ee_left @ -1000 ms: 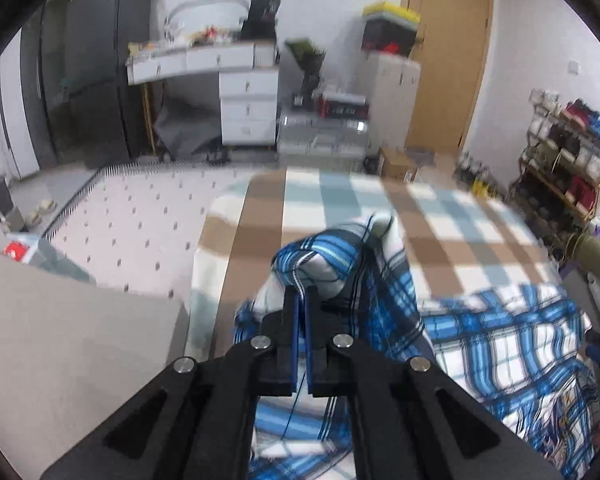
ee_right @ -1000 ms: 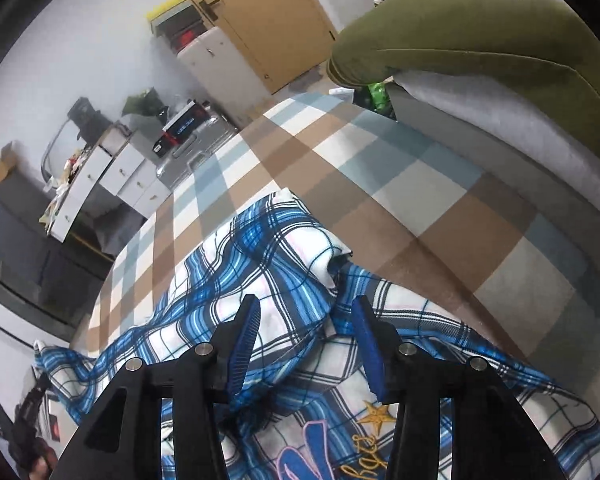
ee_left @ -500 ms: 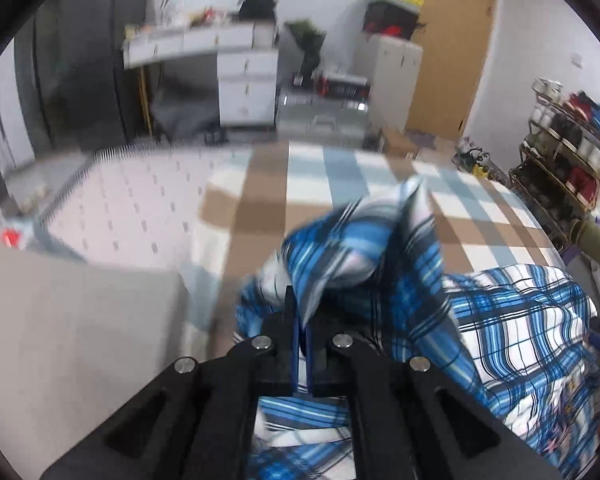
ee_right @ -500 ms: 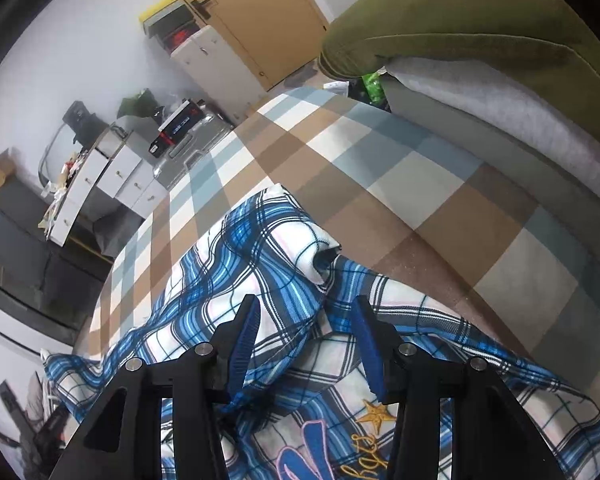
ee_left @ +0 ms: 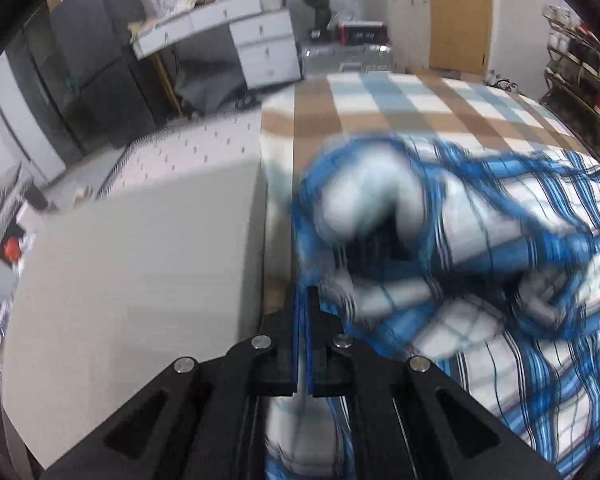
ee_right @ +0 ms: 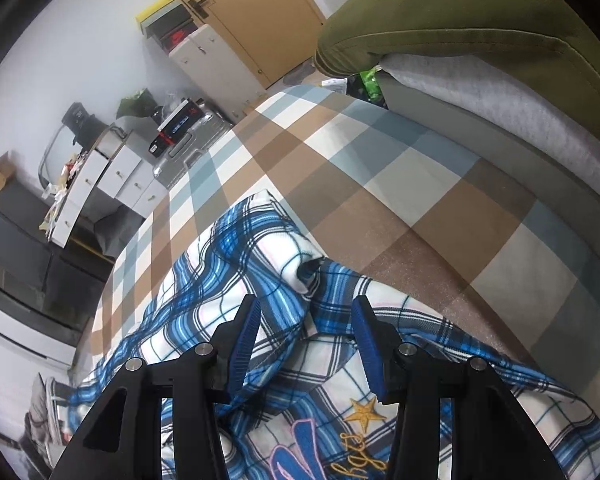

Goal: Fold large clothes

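A large blue-and-white plaid garment (ee_left: 484,240) lies bunched on the bed's brown, blue and white checked cover (ee_left: 380,100). My left gripper (ee_left: 305,300) is shut on a fold of the plaid garment near the cover's left edge; the cloth there is motion-blurred. In the right wrist view the plaid garment (ee_right: 236,264) spreads under my right gripper (ee_right: 306,320), which hangs open just above it with nothing pinched. A sleeve cuff (ee_right: 308,270) lies just beyond its fingertips. A gold embroidered star (ee_right: 362,410) and lettering show near the right finger (ee_right: 366,336).
A grey slab (ee_left: 140,280) borders the bed on the left. Beyond the bed stand a white desk with drawers (ee_left: 260,44), a suitcase (ee_right: 188,148), a wooden door (ee_right: 252,12) and a shoe rack (ee_left: 580,64). An olive cushion (ee_right: 460,20) and grey padding (ee_right: 520,128) lie to the right.
My left gripper has swung left and down toward the bed's edge, dragging the pinched fold with it. The right gripper stayed put; the cloth under it slid slightly.
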`<state>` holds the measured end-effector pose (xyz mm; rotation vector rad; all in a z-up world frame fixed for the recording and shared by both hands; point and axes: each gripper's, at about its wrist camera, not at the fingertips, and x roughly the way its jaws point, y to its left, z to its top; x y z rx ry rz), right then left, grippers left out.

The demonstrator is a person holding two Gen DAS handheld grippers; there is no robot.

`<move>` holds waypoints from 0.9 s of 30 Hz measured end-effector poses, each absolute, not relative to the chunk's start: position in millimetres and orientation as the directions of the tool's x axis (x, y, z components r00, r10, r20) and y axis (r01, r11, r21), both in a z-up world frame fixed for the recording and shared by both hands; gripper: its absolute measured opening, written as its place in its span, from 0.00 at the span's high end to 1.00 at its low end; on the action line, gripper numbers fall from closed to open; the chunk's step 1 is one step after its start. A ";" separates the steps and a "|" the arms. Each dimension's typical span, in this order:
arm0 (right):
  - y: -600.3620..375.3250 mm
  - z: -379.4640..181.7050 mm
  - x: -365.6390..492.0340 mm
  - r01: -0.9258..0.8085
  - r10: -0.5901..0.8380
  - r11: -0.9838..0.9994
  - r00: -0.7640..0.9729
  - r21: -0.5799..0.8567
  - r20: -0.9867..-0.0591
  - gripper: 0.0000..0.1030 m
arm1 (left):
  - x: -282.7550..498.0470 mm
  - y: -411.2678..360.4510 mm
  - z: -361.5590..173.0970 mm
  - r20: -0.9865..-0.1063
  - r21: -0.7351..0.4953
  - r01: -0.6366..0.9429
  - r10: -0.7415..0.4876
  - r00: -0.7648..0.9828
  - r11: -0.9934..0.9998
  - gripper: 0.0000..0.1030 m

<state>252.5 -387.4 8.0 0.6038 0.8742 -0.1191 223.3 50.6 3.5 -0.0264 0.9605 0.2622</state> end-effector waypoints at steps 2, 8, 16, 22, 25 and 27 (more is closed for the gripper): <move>-386.4 8.9 252.1 0.333 0.142 0.830 0.649 0.447 -0.748 0.55 | 210.6 46.5 14.4 -0.797 -0.001 -0.206 0.124 0.591 0.979 1.00; -386.1 10.5 251.7 0.324 0.148 0.832 0.655 0.452 -0.741 0.55 | 206.0 18.5 83.6 -0.635 -0.109 -0.102 0.010 0.773 0.989 0.34; -406.8 1.2 253.1 0.379 0.164 0.779 0.646 0.500 -0.745 0.55 | 290.1 9.8 50.9 -0.672 0.062 -0.193 0.184 0.718 0.979 0.53; -422.8 -19.8 263.7 0.407 0.294 0.665 0.628 0.626 -0.720 0.53 | 281.2 17.4 -24.3 -0.797 0.052 -0.182 0.151 0.585 0.982 0.87; -420.0 -17.9 268.5 0.372 0.344 0.625 0.657 0.686 -0.670 0.53 | 273.9 21.0 -26.7 -0.789 0.018 -0.195 0.134 0.600 0.981 0.88; -414.4 -11.9 276.0 0.335 0.355 0.631 0.678 0.700 -0.644 0.53 | 276.3 20.3 -25.3 -0.790 0.015 -0.202 0.136 0.597 0.979 0.88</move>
